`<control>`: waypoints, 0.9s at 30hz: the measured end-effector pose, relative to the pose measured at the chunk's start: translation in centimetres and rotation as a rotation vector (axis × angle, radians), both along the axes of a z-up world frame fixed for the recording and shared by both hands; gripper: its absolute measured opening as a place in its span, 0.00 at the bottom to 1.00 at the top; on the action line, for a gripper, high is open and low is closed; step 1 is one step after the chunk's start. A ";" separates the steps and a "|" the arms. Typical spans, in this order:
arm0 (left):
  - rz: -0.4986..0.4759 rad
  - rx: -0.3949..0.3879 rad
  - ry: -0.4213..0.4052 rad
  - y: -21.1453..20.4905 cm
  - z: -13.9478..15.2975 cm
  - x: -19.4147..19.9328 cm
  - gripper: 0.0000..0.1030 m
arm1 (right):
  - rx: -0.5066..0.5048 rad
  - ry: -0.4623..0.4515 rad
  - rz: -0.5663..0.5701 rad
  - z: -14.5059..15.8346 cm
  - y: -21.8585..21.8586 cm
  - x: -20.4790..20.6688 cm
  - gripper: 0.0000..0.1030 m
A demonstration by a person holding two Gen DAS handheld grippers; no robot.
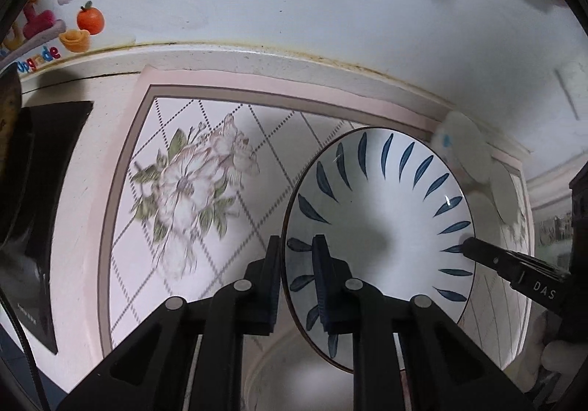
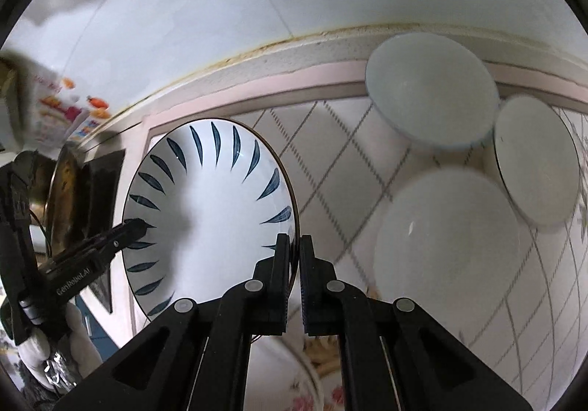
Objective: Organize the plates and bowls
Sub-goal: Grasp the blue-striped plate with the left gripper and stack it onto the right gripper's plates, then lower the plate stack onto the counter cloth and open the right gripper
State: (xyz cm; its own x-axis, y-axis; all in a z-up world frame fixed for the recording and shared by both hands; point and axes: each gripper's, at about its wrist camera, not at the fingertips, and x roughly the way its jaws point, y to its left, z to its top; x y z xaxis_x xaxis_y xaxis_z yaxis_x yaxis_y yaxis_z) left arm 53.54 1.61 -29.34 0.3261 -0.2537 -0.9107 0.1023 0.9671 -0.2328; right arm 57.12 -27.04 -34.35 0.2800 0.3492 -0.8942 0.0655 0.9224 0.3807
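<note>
I have the blue-leaf plate (image 1: pixel 382 227) pinched at 2 opposite points of its rim and lifted off the floral mat (image 1: pixel 191 190) that covers the tabletop (image 1: pixel 73 212). My left hand-held gripper (image 1: pixel 296 286) straddles the rim with one finger inside the plate and one outside; the gap looks wider than the rim, so I judge the clamp there loose or only part closed. My right hand-held gripper (image 2: pixel 295 286) is closed tight on the far edge of the same plate (image 2: pixel 209 212), fingers nearly meeting around the thin rim.

My main worry is the glazed rim. It is smooth and thin, and each grip covers only a small patch, so if the 2 grippers drift apart or twist against each other the plate could pivot and slide out. If the left clamp is as slack as it looks, the weight would hang on the right one alone and the plate would tip toward the mat.

Beyond the plate's right edge stand 3 white pieces: a pale bowl (image 2: pixel 433 95) farthest back, a white plate (image 2: pixel 452 238) just in front of it, and a small dish (image 2: pixel 536 161) tilted beside them. Carrying the blue-leaf plate that way, I risk clipping the bowl's lip or knocking the tilted dish flat. Setting it down unevenly on the white plate could chip either rim.
</note>
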 end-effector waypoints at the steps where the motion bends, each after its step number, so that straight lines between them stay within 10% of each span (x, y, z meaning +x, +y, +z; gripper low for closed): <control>1: 0.000 -0.007 0.000 0.1 0.4 -0.5 0.14 | 0.003 -0.002 -0.001 0.2 0.1 -0.6 0.06; 27: -0.069 0.059 0.147 -0.3 -6.2 -9.8 0.14 | 0.050 0.105 0.026 -4.1 1.2 -14.0 0.06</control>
State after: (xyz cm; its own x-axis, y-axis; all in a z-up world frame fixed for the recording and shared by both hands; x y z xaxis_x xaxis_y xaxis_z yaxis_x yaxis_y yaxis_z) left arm 43.79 1.32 -35.50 0.1716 -0.2155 -0.9613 0.1376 0.9715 -0.1932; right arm 43.14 -25.89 -38.50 0.1760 0.4002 -0.8994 0.0839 0.9042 0.4188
